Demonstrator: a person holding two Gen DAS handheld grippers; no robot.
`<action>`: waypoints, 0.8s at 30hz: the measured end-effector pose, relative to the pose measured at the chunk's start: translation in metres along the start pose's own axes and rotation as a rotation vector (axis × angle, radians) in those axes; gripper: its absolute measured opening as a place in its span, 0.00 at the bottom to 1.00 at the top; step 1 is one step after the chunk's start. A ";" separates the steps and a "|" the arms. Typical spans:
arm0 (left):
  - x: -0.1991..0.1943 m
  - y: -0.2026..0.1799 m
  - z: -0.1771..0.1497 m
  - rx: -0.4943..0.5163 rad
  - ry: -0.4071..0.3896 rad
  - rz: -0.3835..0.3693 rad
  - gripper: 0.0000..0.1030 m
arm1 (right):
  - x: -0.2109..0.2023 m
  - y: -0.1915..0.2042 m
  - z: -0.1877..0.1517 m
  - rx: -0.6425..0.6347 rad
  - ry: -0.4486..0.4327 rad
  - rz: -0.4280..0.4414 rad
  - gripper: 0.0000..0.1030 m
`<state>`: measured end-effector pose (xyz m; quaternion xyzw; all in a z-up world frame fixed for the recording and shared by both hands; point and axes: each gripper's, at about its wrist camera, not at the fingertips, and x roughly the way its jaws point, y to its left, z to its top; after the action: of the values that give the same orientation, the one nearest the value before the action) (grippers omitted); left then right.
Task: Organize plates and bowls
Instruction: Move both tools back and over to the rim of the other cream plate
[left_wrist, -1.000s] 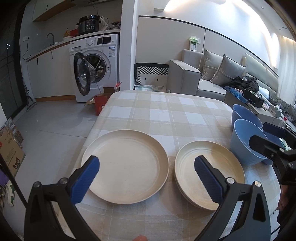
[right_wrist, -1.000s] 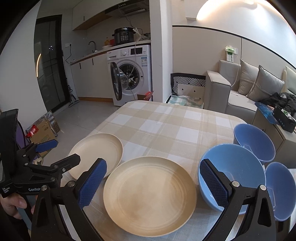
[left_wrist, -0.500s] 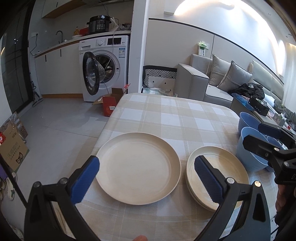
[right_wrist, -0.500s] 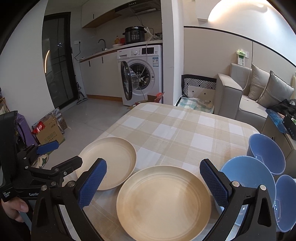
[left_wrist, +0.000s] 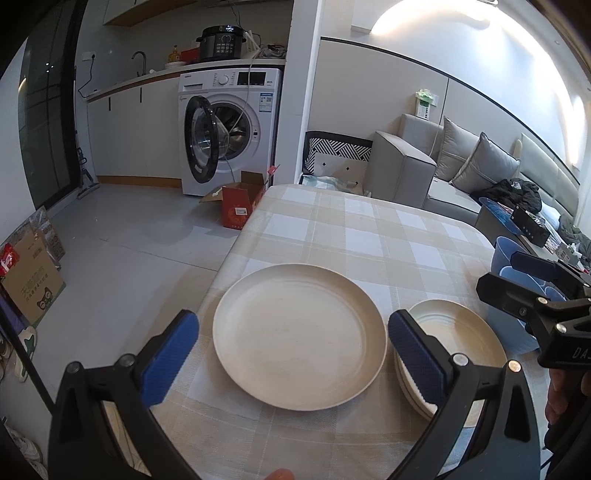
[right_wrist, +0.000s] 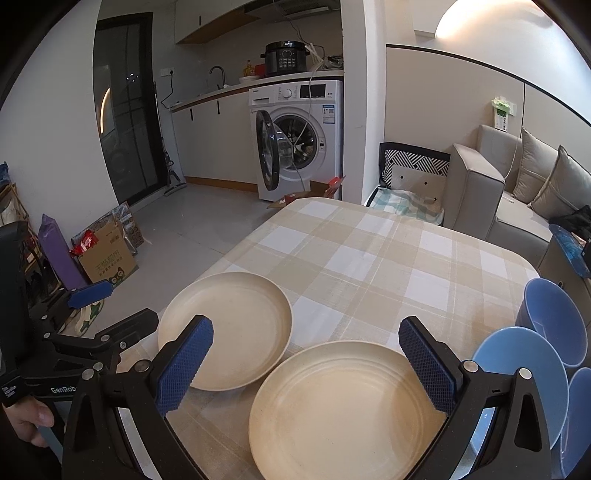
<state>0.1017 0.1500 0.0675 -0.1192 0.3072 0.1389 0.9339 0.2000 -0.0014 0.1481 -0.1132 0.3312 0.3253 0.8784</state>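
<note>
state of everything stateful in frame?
left tool: open, empty
right tool: open, empty
single plate: flat on table, alone
plate stack: stacked, beside it
blue bowls: upright, unstacked, touching
washer door: open
red box: flaps open

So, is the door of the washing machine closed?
No, the washing machine has its round door swung open toward the left.

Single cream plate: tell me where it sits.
The single cream plate lies on the checked tablecloth near its left edge, between the open left gripper's fingers, beside the plate stack.
</note>
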 end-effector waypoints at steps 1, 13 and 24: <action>0.000 0.002 0.000 -0.004 0.000 0.003 1.00 | 0.002 0.001 0.001 -0.001 0.001 0.004 0.99; 0.008 0.024 -0.006 -0.049 0.015 0.050 1.00 | 0.035 0.010 0.004 -0.001 0.050 0.024 0.99; 0.027 0.034 -0.007 -0.059 0.042 0.084 1.00 | 0.067 0.017 0.003 -0.013 0.109 0.056 0.99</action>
<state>0.1071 0.1848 0.0407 -0.1368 0.3271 0.1843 0.9167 0.2288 0.0459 0.1072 -0.1272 0.3793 0.3453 0.8489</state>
